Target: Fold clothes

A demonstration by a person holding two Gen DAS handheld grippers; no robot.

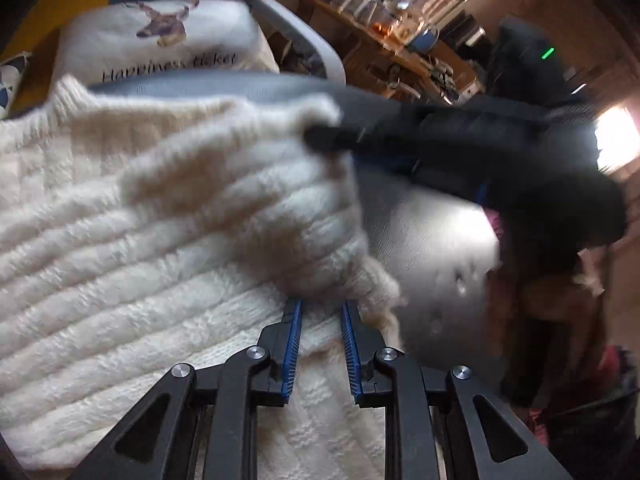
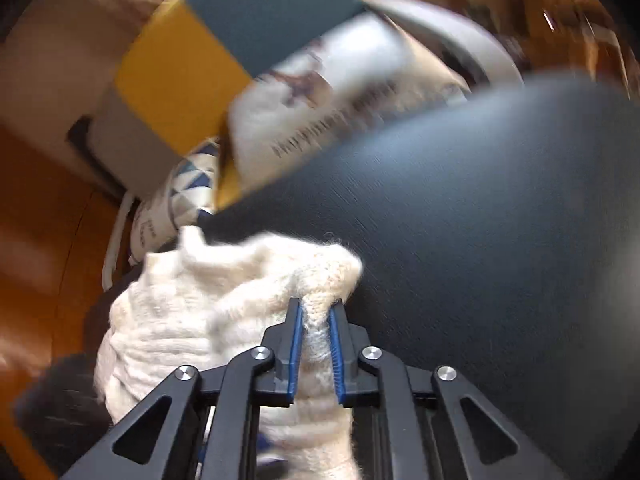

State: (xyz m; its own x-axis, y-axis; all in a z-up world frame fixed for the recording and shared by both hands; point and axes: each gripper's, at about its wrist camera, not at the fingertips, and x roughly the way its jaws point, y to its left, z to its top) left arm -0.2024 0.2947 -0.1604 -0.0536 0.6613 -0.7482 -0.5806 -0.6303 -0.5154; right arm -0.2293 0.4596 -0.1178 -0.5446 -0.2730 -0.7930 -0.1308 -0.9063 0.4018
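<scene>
The left claw [image 1: 320, 308] enters its own view from six o'clock, its blue-lined fingers set a narrow gap apart with a fold of the cream knitted sweater [image 1: 168, 216] bunched over their tips; the fabric hides the tips, so whether they actually pinch it cannot be told for sure, though the knit runs down between them. The sweater fills the view from nine o'clock through the centre, thick and ribbed, lying on the grey counter [image 1: 432, 240], whose bare part shows at about three o'clock. From two o'clock the right claw [image 1: 320, 136] reaches in as a dark, blurred shape and meets the upper edge of the sweater near the centre. Behind the sweater, at eleven o'clock, stands a white cushion [image 1: 160, 40] printed with a deer head and lettering (the picture is soft with motion here). In the right wrist view the right claw [image 2: 316, 312] is nearly closed on a tuft of the sweater [image 2: 224, 296], the knit squeezed between the blue pads and bulging above them at six o'clock. The rest of the sweater hangs in a rumpled heap toward seven and eight o'clock, over the edge of the dark counter [image 2: 480, 240], which spreads from the centre to three o'clock. The cushion [image 2: 320, 96] sits at twelve o'clock, blurred.
</scene>
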